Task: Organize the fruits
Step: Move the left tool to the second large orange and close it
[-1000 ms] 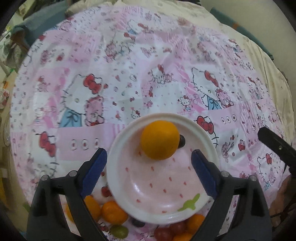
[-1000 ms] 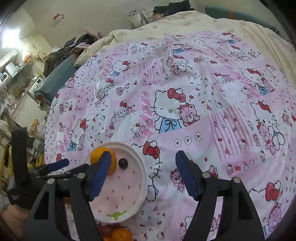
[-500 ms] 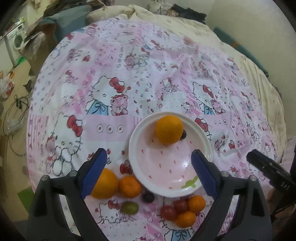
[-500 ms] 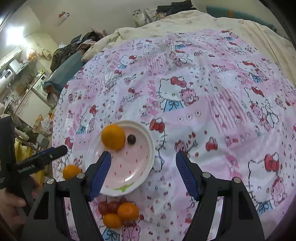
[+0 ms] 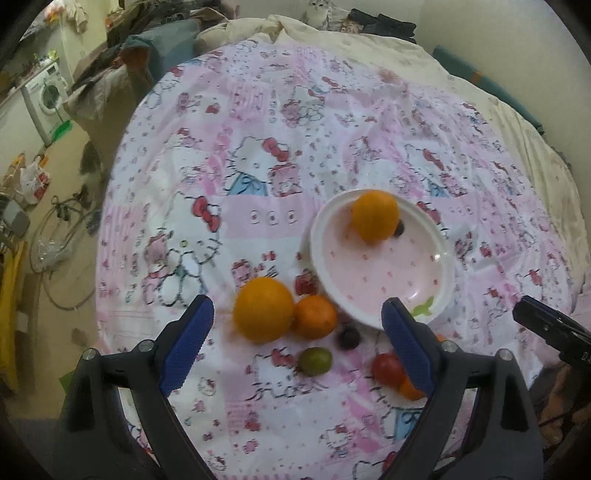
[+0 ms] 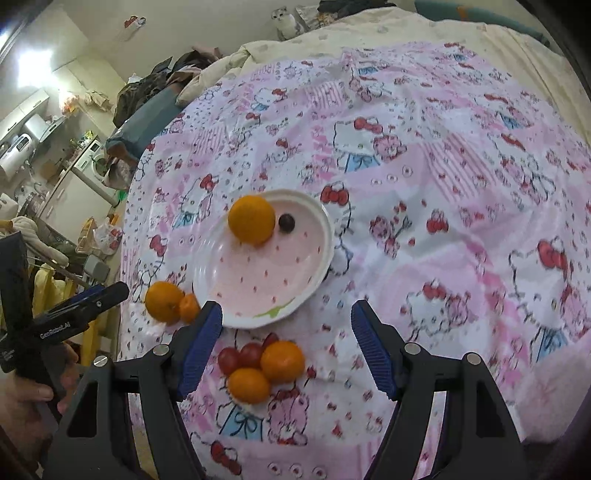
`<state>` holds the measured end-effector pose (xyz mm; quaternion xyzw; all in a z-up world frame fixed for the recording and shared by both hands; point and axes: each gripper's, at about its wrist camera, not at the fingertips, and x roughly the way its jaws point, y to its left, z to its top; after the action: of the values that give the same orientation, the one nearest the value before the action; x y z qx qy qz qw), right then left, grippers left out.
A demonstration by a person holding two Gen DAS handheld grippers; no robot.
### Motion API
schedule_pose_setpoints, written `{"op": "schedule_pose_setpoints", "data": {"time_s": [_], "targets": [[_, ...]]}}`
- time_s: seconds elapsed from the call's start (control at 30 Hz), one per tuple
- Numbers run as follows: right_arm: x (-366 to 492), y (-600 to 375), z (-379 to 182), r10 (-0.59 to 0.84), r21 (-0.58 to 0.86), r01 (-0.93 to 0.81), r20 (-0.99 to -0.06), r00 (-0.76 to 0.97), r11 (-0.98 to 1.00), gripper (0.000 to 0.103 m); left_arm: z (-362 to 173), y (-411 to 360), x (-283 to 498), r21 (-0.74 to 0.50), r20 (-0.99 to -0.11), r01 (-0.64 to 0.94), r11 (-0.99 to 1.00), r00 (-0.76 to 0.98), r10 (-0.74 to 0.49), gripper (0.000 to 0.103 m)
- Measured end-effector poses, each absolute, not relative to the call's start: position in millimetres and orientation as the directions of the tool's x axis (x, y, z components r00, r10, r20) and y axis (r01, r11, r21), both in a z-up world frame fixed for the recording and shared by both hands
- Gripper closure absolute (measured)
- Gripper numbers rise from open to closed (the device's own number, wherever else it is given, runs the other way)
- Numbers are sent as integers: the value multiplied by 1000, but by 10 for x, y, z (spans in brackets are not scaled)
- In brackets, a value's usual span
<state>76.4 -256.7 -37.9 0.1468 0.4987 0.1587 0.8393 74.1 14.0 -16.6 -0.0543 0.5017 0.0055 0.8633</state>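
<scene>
A white plate with pink dots (image 5: pixel 439 273) (image 6: pixel 221 280) lies on the Hello Kitty cloth and holds an orange (image 5: pixel 375 216) (image 6: pixel 252 219) and a dark grape (image 5: pixel 399 229) (image 6: pixel 286 222). On the cloth beside the plate lie a large orange (image 5: pixel 263 309) (image 6: pixel 163 301), a small orange (image 5: pixel 314 316) (image 6: pixel 189 307), a dark grape (image 5: pixel 348 338), a green fruit (image 5: pixel 314 361), and red tomatoes (image 6: pixel 240 356) with two small oranges (image 6: pixel 266 371). My left gripper (image 5: pixel 297 347) is open and empty above the loose fruit. My right gripper (image 6: pixel 286 345) is open and empty.
The pink Hello Kitty cloth (image 5: pixel 295 129) covers a bed. The floor with cables (image 5: pixel 55 240) and a washing machine (image 5: pixel 46 98) lies to the left. A cat (image 6: pixel 286 18) sits at the far edge.
Both grippers have drawn back and up from the plate. The left one has shifted left, so the loose fruit in front of the plate came into view.
</scene>
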Motion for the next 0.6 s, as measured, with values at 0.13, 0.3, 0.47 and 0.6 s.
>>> {"op": "schedule_pose_setpoints", "data": {"time_s": [0.13,0.3,0.47,0.6], "targets": [[724,-2542,-479,415,419,-90,-802,430,903,28,-208,237,746,-80,-872,-101,992,489,-21,13],[764,-2557,-544,392,410,-53,-815,426,911,28,-313,461,826,-102,-893,-211,972,450,4,13],[812,-2628,-607,411,448,-8,-812,414,894,28,-529,570,907,-156,-928,-272,950,369,-47,13],[833,-2650,-667,430,477,23,-812,395,879,28,-710,494,995,-142,-949,-275,951,311,-52,13]]}}
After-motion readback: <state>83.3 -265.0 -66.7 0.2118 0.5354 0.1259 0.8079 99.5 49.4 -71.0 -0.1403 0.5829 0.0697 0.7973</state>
